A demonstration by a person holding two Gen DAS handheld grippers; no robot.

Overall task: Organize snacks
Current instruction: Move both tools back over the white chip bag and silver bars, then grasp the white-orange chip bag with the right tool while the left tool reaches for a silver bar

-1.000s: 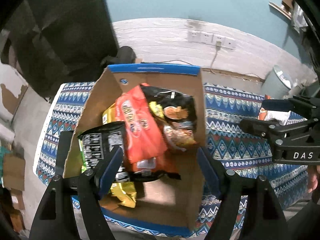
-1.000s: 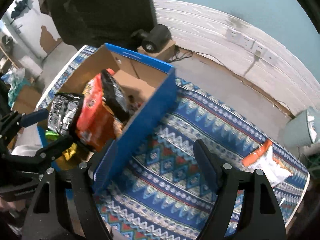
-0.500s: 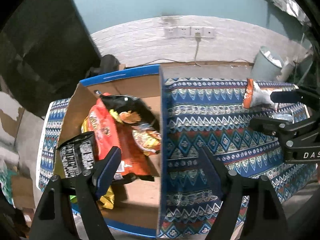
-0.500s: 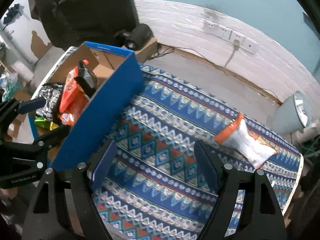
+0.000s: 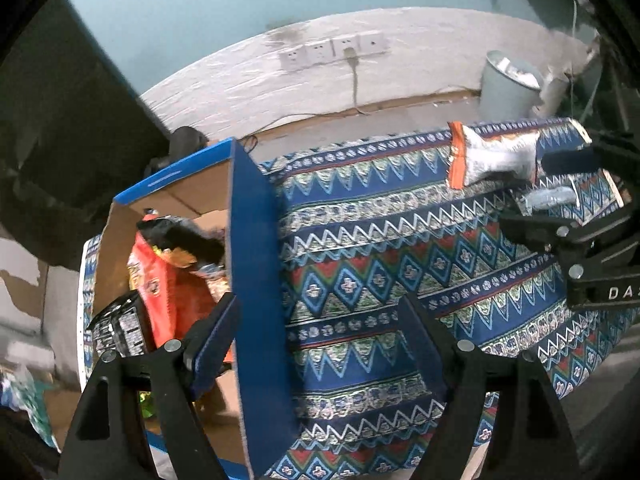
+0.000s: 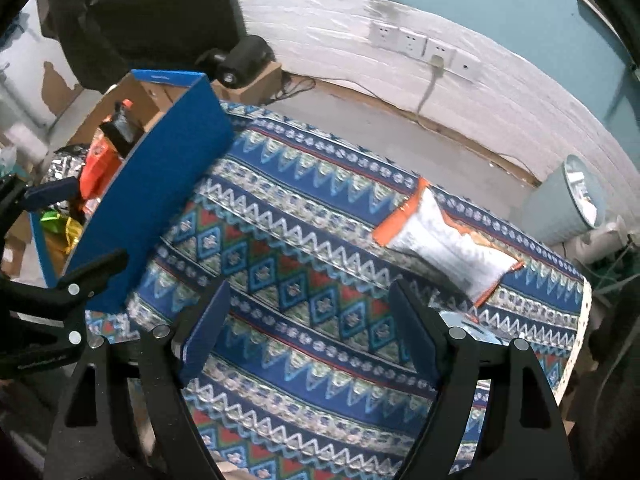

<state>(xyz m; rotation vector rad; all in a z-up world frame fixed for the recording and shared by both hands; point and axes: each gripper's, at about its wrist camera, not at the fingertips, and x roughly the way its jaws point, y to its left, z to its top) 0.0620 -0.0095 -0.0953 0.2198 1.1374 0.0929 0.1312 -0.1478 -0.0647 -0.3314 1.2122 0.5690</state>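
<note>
Snacks are filling the blue cardboard box (image 5: 256, 280) left of both empty, wide-open tools; next, the right tool (image 6: 308, 328) needs lowering over the white-and-orange crinkly bag (image 6: 448, 244) ahead.

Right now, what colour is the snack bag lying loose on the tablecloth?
White with orange ends, the snack bag shows best in the right wrist view.

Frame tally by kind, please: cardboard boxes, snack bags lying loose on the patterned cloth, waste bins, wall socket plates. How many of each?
Cardboard box: 1
Loose snack bag, white and orange: 1 (a pale item near it is too hidden to name, so it is not counted)
Waste bin: 1
Wall socket plates: 4
Total: 7
</note>
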